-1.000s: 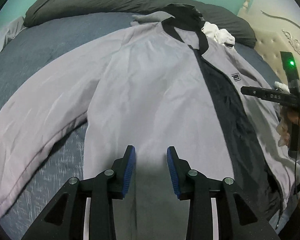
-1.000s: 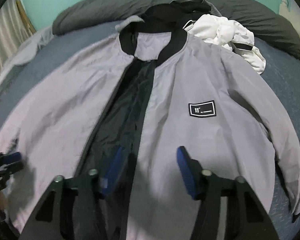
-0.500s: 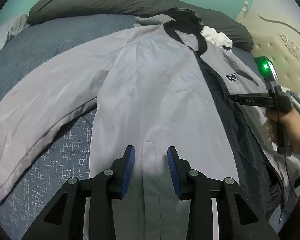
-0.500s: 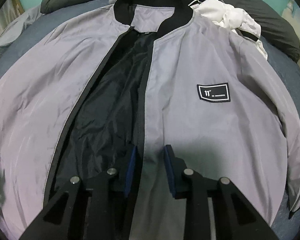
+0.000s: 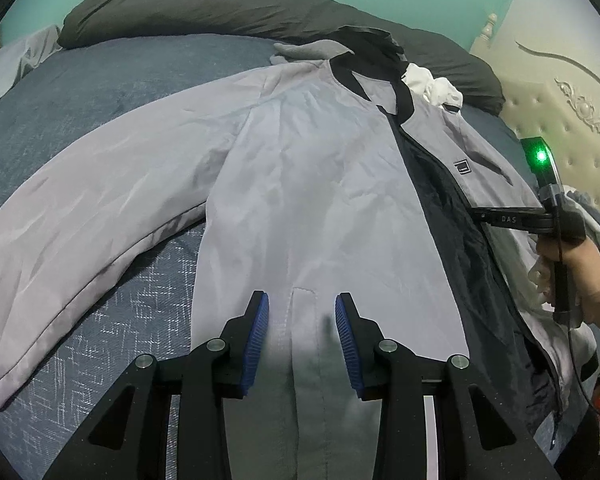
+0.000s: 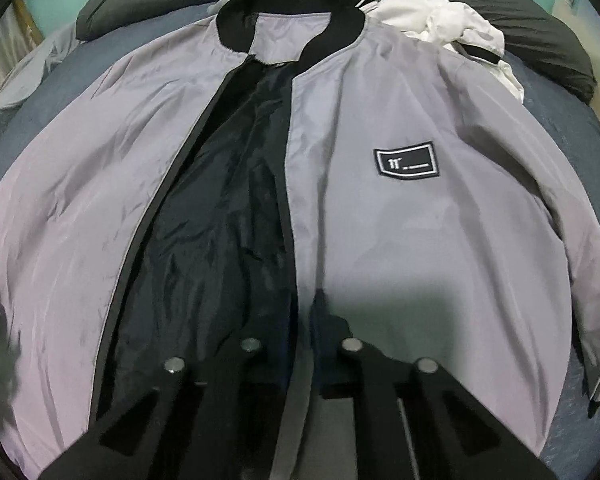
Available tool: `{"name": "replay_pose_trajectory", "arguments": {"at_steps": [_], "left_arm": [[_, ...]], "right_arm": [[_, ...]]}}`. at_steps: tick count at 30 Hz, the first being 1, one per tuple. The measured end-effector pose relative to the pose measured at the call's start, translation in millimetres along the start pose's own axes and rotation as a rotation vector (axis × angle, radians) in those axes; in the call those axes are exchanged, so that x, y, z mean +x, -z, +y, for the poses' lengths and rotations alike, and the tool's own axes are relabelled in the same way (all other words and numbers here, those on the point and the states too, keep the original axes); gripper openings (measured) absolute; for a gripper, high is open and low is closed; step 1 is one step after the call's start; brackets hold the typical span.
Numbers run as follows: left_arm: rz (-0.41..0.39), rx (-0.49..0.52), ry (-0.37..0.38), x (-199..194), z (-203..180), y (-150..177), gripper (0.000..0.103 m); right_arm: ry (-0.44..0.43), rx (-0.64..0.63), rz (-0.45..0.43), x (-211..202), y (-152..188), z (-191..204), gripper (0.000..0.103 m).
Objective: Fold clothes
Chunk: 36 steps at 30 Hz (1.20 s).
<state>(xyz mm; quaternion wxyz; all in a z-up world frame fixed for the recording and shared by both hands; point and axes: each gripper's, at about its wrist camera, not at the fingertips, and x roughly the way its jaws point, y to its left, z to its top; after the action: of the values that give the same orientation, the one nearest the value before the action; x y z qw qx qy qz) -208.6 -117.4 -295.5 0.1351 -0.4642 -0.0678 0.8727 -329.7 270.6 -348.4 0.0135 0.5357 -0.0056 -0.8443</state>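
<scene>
1. We see a grey jacket lying front-up and unzipped on a dark blue bed, its black collar toward the far end and its dark lining showing in the gap between the two front panels.
2. Our left gripper hovers over one front panel near the hem. Its blue pads stand apart with a stitched pocket slit between them, and they press on nothing.
3. Our right gripper sits at the inner edge of the panel that bears the black chest patch. Its jaws have just been closing, and they now stand nearly together on that front edge, with the grey fabric running up between the fingers.
4. From the left wrist view, we make out a hand gripping the right gripper's handle, which has a green light glowing on top.
5. One sleeve spreads out flat across the bed to the left in that view.
6. A crumpled white garment lies just beside the collar, touching the jacket's shoulder.
7. A dark grey duvet is heaped along the far side of the bed, and a cream tufted headboard stands to the right.
</scene>
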Motion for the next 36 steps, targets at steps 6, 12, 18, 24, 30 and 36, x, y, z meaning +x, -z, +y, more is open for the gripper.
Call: {"name": "replay_pose_trajectory", "arguments": {"at_steps": [6,12,18,24,30,36], "left_arm": [[-0.003,-0.009,0.009,-2,4,-1,0.038],[-0.004,-0.018,0.012,-3,6,-1,0.038],[0.002,-0.023,0.014,-1,7,-2,0.038],[0.004,-0.035,0.027,-1,10,-2,0.038],[-0.005,-0.033,0.041,-7,4,-4,0.038],[-0.005,-0.001,0.108,-19,-23,-2,0.038]], "right_arm": [[-0.096,0.081,-0.097,-31,-8,-13,0.004],[-0.19,0.076,-0.108,-40,-38,20,0.004],[-0.225,0.062,-0.009,-12,-63,46,0.004],[-0.298,0.104,0.016,-11,-59,37,0.013],[-0.305,0.152,-0.136,-82,-21,-18,0.038],[-0.198,0.187,-0.114,-116,58,-88,0.038]]}}
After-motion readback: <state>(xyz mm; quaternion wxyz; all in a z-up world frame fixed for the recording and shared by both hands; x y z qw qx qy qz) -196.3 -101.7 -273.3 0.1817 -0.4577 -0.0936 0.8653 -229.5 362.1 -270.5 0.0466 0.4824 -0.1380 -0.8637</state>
